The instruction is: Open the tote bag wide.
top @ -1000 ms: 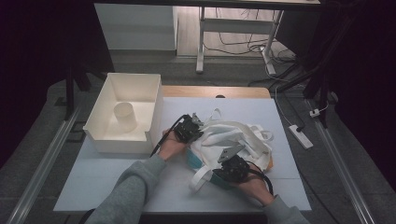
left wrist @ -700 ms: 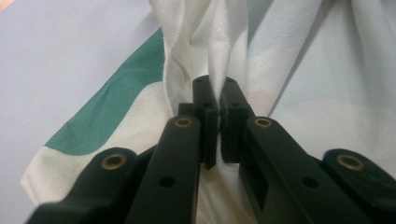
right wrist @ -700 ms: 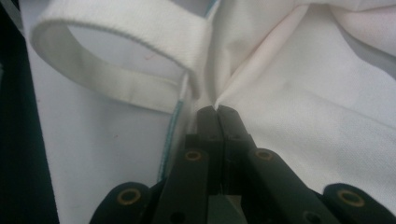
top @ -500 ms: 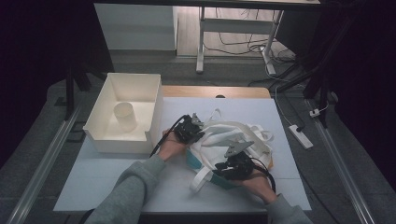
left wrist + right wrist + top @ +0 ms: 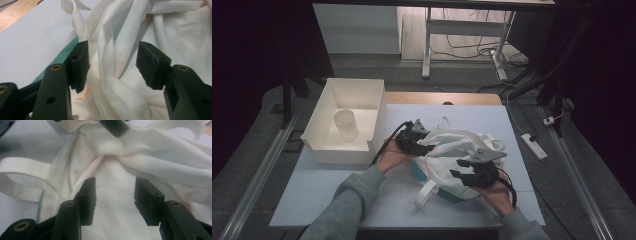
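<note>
A crumpled white cloth bag point(image 5: 457, 150) with teal trim lies at the centre of the desk point(image 5: 312, 180), a white strap point(image 5: 426, 190) trailing toward six o'clock. The left tool point(image 5: 428, 145) sits at the bag's nine o'clock edge, the right tool point(image 5: 460, 169) at about five o'clock. Both have just been opening and now stand released: in each gripper view a fold of fabric lies between the spread jaws, seemingly untouched by the pads. A white bin point(image 5: 324, 150) holding a cup point(image 5: 346, 124) stands at ten o'clock.
</note>
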Tool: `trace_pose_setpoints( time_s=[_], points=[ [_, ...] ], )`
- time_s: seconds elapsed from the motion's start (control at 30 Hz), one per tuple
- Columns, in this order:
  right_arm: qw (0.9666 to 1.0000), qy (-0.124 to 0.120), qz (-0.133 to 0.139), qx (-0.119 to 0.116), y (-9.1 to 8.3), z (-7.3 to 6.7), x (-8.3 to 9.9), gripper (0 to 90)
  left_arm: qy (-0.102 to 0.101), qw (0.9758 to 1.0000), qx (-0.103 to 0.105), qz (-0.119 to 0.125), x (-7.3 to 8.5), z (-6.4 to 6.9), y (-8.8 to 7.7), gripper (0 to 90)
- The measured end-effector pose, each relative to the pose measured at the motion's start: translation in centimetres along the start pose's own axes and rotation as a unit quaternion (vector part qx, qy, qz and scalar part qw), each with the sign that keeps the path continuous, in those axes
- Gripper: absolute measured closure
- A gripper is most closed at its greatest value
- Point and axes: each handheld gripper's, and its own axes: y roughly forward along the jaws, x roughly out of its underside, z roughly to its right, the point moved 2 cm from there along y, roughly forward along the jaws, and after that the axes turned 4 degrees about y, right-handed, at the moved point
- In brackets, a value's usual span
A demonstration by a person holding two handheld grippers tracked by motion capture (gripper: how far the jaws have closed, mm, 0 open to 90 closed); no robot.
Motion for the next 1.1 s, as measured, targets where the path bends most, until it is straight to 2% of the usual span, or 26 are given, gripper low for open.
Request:
trace_pose_setpoints(
  time_s=[0.13,0.27,0.5,0.73,1.1],
  points=[
    [0.9997,-0.004,0.006,0.022,-0.8,0.4,0.5,51.4,-0.001,0.9998,0.009,0.018,-0.1,0.2,-1.6,41.5],
    [0.9992,-0.004,0.012,0.038,-1.4,0.8,0.8,51.3,0.0,0.9995,0.023,0.021,-0.1,0.5,-2.9,39.3],
    [0.9986,-0.001,0.021,0.049,-2.3,1.6,0.5,50.8,0.006,0.9989,0.039,0.026,-0.1,1.3,-5.1,34.4],
    [0.9983,-0.003,0.018,0.055,-2.6,1.9,0.7,50.8,0.004,0.9986,0.035,0.039,-0.2,1.4,-6.9,31.4],
    [0.9977,-0.016,0.011,0.065,-2.7,1.8,0.8,51.9,-0.02,0.9982,0.019,0.053,0.4,-0.1,-8.9,30.0]
  ],
)
